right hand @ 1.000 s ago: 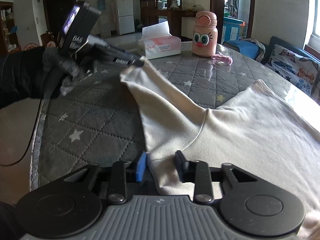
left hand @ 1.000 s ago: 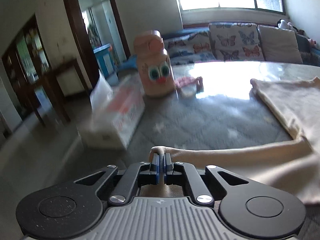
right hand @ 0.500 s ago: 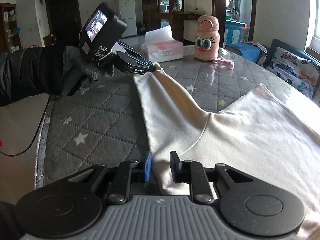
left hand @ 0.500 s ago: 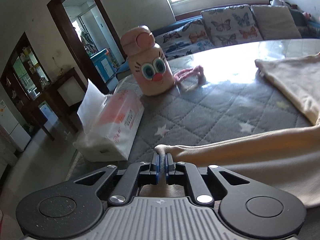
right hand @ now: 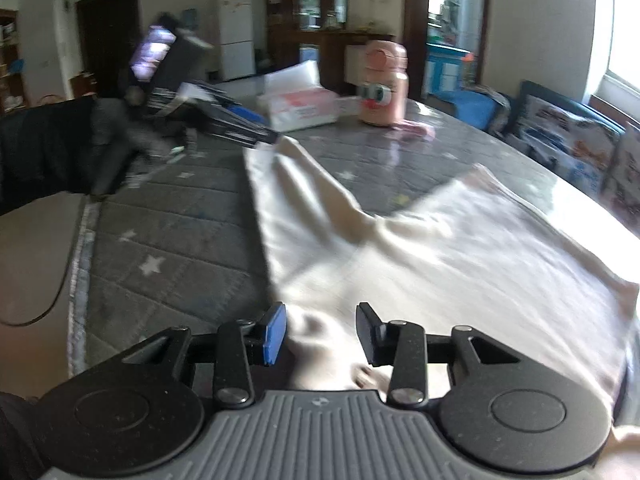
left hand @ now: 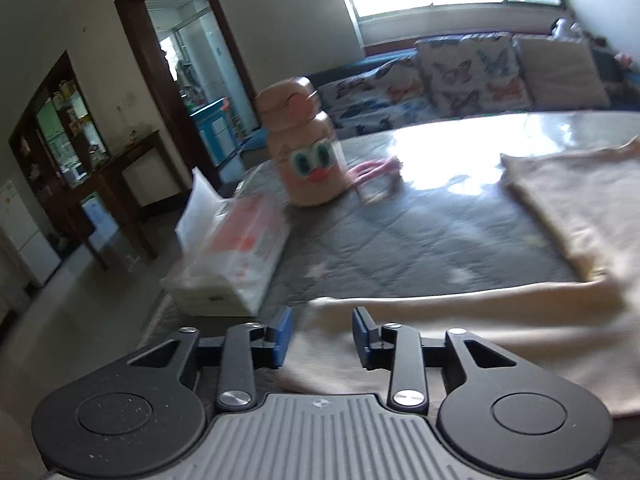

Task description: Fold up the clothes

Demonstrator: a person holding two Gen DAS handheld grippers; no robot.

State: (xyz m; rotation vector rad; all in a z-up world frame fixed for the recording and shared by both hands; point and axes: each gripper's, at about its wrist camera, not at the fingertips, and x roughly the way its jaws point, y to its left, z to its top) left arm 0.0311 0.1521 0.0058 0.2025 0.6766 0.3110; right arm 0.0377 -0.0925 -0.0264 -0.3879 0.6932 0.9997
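Note:
A cream garment (right hand: 460, 248) lies spread on the grey quilted table mat (right hand: 168, 248). One sleeve (left hand: 460, 320) stretches out to the left. My left gripper (left hand: 322, 334) is open over the sleeve's end, which lies between the jaws on the mat. It also shows in the right wrist view (right hand: 256, 136), at the sleeve's tip. My right gripper (right hand: 320, 330) is open, with the garment's near edge between its jaws.
A pink bottle with cartoon eyes (left hand: 306, 148) and a tissue box (left hand: 236, 256) stand at the mat's far left end. A small pink item (left hand: 376, 168) lies beside the bottle. A sofa with cushions (left hand: 480, 72) is behind the table.
My left gripper has opened and let go of the sleeve end, which now lies on the mat. My right gripper has opened wider over the garment's edge.

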